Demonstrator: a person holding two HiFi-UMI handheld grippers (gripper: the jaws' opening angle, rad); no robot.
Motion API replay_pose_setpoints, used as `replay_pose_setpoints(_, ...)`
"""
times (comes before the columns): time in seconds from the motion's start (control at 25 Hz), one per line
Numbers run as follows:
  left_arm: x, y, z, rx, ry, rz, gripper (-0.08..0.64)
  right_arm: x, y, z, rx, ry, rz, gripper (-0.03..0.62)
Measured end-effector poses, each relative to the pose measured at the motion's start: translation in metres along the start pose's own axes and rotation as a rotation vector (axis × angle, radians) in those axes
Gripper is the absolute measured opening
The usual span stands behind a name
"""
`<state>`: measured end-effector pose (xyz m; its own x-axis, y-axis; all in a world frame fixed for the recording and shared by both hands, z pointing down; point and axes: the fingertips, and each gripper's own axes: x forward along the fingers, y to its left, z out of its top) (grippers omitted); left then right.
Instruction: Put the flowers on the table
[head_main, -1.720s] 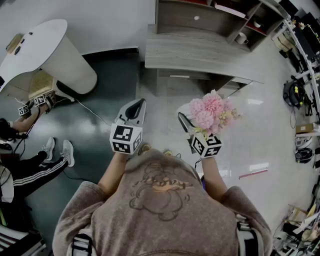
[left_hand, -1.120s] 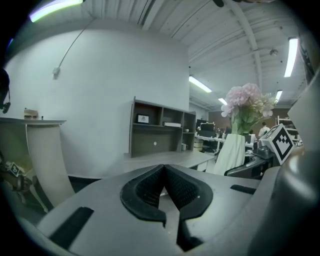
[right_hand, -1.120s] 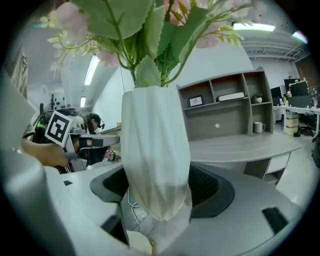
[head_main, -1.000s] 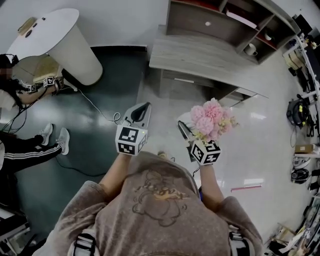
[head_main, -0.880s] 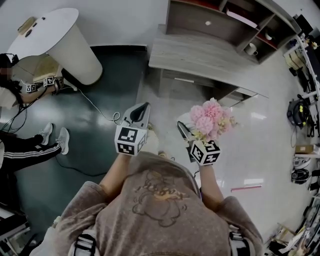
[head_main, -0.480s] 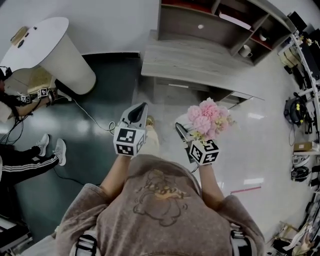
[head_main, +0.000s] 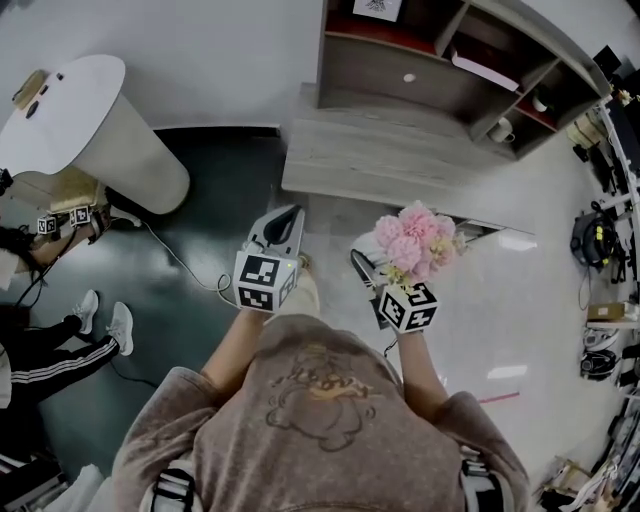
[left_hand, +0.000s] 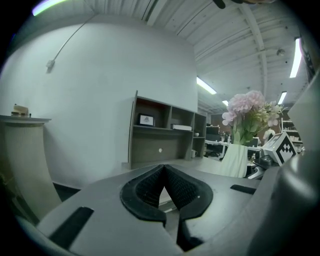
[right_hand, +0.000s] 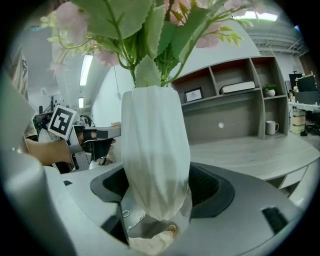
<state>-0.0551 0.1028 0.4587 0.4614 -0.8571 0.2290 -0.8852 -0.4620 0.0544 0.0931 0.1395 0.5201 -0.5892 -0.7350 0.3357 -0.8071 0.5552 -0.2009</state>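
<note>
A bunch of pink flowers (head_main: 415, 238) with green leaves (right_hand: 150, 30) stands in a white ribbed vase (right_hand: 155, 150). My right gripper (head_main: 385, 263) is shut on the vase near its base (right_hand: 155, 187) and holds it upright over the floor. The grey wooden table (head_main: 400, 160) lies just ahead of both grippers, and its top (right_hand: 250, 155) shows beyond the vase. My left gripper (head_main: 278, 225) hangs beside the right one, shut, its black pads (left_hand: 150, 187) meeting at the tip with nothing between them. The flowers (left_hand: 248, 107) show at the right of the left gripper view.
A shelf unit (head_main: 430, 70) stands on the table's far side, with a mug (head_main: 503, 130) in a right-hand compartment. A white round pedestal table (head_main: 90, 120) and a seated person (head_main: 40, 340) are at the left. A cable (head_main: 180, 260) crosses the dark floor. Clutter (head_main: 600, 230) lines the right wall.
The table's front edge has drawn nearer to both grippers as the person walks forward. The right gripper still holds the vase upright; the left stays shut and empty.
</note>
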Motion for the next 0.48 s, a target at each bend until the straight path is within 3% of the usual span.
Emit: replay_pose_setpoints(0.48,0.122,0.081,0.039,0.009,0.042,-0.059,0.015,0.111,-0.064,0.071,0.024,0.000,-0.039,0.357)
